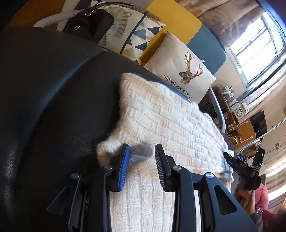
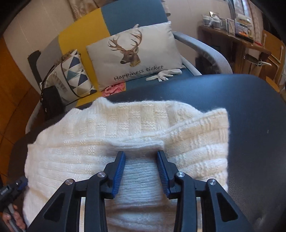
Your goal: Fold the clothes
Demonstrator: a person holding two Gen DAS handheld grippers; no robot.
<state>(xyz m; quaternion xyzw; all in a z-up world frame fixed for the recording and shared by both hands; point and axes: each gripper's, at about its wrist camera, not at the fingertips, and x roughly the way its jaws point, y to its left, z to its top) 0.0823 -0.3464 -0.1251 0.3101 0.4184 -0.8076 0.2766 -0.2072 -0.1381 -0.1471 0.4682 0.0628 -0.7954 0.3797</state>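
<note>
A cream knit sweater (image 2: 125,135) lies folded on the dark tabletop (image 2: 250,110). Both grippers — left (image 1: 142,153), right (image 2: 141,159) — hover over it, fingers wide apart, holding nothing. Only the right view shows a white glove (image 2: 163,75) beside the deer cushion (image 2: 132,53).

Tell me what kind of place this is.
Most likely a home living room. A deer cushion reading "Happiness ticket" leans on a yellow-and-blue sofa, a cluttered wooden shelf stands beside it, and a white knit sweater lies on a dark padded surface.

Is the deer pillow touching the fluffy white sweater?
Apart. In the right wrist view, a strip of dark surface and blue seat separates the deer pillow from the white sweater, so nothing meets.
</note>
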